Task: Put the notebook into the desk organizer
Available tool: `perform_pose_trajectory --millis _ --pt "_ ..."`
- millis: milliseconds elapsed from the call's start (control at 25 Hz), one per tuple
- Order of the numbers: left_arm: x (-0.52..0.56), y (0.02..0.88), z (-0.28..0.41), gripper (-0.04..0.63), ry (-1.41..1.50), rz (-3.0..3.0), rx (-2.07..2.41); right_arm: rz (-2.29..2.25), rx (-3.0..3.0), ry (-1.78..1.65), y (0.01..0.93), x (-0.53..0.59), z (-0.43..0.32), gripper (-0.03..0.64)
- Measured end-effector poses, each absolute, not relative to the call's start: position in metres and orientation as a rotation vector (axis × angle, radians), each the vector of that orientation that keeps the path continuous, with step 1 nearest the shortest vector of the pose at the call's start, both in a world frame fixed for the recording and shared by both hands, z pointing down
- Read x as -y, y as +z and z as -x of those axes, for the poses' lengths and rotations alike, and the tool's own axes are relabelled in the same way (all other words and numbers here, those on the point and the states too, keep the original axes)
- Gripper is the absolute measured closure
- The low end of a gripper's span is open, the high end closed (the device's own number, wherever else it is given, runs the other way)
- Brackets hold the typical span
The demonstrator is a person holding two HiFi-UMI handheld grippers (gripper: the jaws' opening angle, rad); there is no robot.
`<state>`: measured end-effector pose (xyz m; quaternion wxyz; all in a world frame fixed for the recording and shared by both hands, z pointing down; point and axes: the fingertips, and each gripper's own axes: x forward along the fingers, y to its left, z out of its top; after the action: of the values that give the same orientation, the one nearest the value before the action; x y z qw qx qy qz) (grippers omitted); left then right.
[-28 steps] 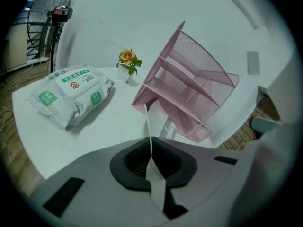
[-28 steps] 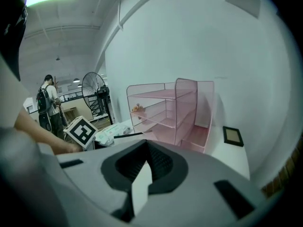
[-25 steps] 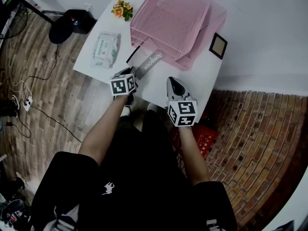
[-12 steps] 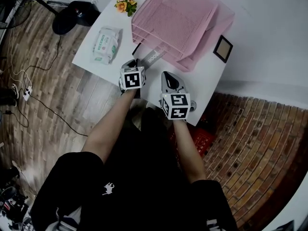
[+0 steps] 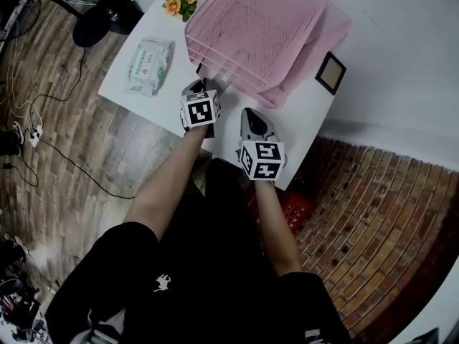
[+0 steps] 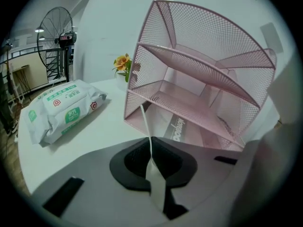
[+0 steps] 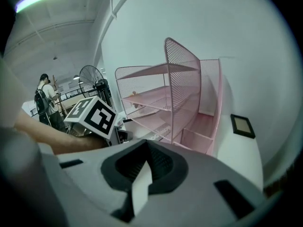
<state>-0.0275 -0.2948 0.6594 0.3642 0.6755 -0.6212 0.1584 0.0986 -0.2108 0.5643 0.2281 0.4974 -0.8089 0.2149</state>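
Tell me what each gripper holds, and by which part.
The left gripper pinches a thin pale edge at the near end of the notebook, apparently its cover; the right gripper is shut on nothing.

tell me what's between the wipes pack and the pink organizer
Only bare white table, plain in the left gripper view; the wipes pack and pink organizer stand apart.

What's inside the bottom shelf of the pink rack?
A grey notebook lies partly inside the desk organizer on its bottom shelf, with the left gripper pinching it. Its far end is covered by pink mesh.
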Motion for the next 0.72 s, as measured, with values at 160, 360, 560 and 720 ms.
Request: perform_pose_trajectory --millis 160,360,560,720 --pt "0.302 0.665 0.023 0.566 0.407 -1.733 1.593 -1.372 2.220 0.620 0.572 0.212 -0.105 0.615" --pt "0.298 0.676 0.031 0.462 0.514 -1.745 1.574 -1.367 2.226 0.639 0.578 0.213 -0.104 0.615" --pt "0.284 0.677 0.045 0.377 0.661 -1.839 1.530 -1.380 2.233 0.644 0.577 0.216 -0.099 0.615" --pt "0.278 0.679 0.056 0.335 0.753 -1.884 1.506 -1.395 2.238 0.639 0.572 0.216 -0.094 0.614"
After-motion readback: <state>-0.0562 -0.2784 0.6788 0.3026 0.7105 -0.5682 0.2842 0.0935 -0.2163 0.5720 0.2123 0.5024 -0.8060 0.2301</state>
